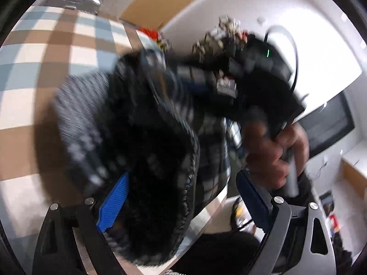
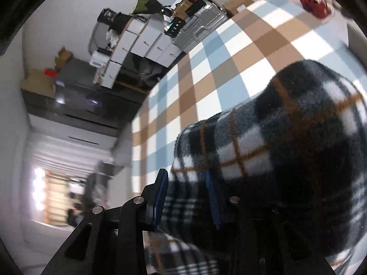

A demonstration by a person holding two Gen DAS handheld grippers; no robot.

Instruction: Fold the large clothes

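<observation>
Your landmark is the checked cloth (image 2: 206, 80), blue, brown and white squares, spread flat under everything. On it lies the garment (image 2: 286, 142), a fleecy plaid piece in black and white with orange lines, bunched in a heap rather than spread out. In the left view the garment (image 1: 142, 142) is blurred and hangs close to the lens, part of it raised off the checked cloth (image 1: 45, 52).

You look to be mid-handover, early in the fold: one hand letting go, the other taking hold.

Your right gripper (image 2: 185, 197) has plaid fabric between its blue pads, and the jaws stand narrow on it; it appears to be gripping the garment at an edge near the cloth's near side. The right gripper (image 1: 229, 78) also shows in the left view, above the heap, with your hand (image 1: 275, 151) on its handle.

Your left gripper (image 1: 183, 197) stands wide open; dark fleece lies between the fingers, but the pads do not press on it.

Next, I judge, you need a fresh grip with the left on another edge or corner, then both hands apart to draw the garment flat on the cloth before any fold
</observation>
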